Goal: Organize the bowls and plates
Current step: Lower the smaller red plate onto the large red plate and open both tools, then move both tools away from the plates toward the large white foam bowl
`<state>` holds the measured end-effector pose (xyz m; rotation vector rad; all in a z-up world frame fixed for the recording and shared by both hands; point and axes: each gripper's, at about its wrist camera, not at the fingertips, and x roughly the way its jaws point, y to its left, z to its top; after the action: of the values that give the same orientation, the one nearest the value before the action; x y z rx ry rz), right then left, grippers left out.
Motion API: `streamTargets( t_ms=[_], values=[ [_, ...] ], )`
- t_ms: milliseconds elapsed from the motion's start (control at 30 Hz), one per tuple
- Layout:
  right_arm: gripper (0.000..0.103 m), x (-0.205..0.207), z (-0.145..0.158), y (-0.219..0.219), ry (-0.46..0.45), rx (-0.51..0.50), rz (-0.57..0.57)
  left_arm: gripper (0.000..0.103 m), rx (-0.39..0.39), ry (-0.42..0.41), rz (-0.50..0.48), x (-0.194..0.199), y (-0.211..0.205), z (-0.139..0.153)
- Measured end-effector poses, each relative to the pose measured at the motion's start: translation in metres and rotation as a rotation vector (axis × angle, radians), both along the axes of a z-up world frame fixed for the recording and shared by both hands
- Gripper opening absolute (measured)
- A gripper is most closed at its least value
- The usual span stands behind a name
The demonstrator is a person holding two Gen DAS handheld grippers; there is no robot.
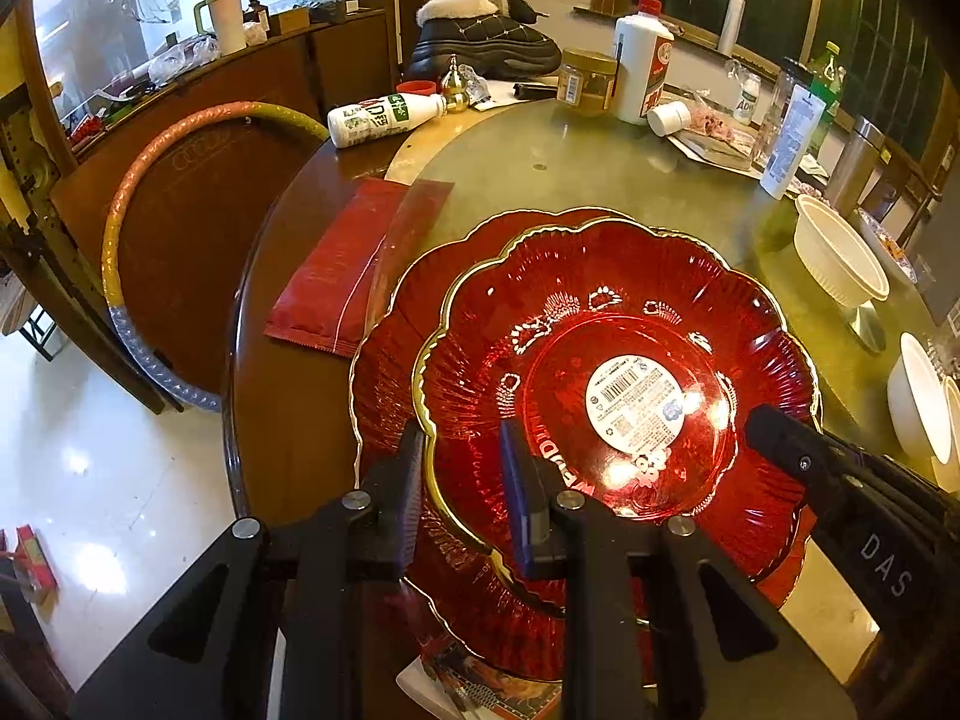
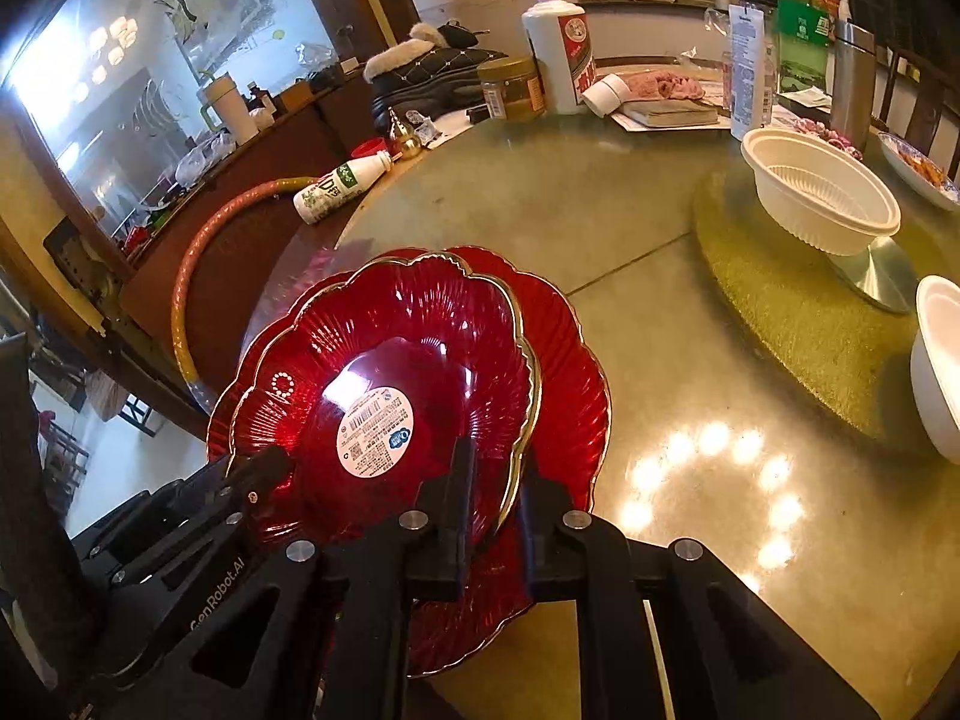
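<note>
On glass tabletop, both claws, left and right, clench upper red plate's rim.

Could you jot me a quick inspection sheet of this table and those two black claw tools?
Surface: glossy round table, green turntable mat.
Job's things: two stacked red scalloped gold-rimmed plates; white ribbed plastic bowls.
Clutter: white liquor bottle, fallen milk bottle, black fur-lined boot.
Grippers: left gripper and right gripper, fingers shut on the top plate's rim.
Cables: nothing seen.
Surroundings: wooden sideboard, hoop.
</note>
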<state>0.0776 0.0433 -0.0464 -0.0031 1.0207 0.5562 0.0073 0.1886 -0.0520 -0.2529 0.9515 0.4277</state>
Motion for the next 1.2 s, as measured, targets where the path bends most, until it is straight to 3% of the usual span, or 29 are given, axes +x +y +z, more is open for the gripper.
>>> streamTargets(
  t_ms=[533,767,833,900,1000,1200],
  values=[
    [0.019,0.0,-0.003,0.012,0.0,-0.108,0.03,0.022,-0.053,0.009,0.012,0.0,0.007,0.002],
    [0.033,-0.01,0.0,0.02,-0.05,-0.166,0.056,0.023,-0.123,-0.018,0.013,-0.006,0.012,0.007],
    [0.043,-0.013,0.002,0.021,-0.056,-0.164,0.066,0.034,-0.154,-0.037,0.008,-0.008,0.012,0.01],
    [0.061,-0.018,0.009,0.022,-0.097,-0.182,0.058,0.043,-0.146,-0.064,0.027,-0.012,0.013,0.016],
    [0.07,-0.024,0.018,0.023,-0.164,-0.205,0.043,0.057,-0.139,-0.12,0.043,-0.018,0.015,0.027],
    [0.074,-0.033,0.026,0.016,-0.237,-0.228,0.021,0.069,-0.074,-0.186,0.034,-0.021,0.005,0.044]
  ],
)
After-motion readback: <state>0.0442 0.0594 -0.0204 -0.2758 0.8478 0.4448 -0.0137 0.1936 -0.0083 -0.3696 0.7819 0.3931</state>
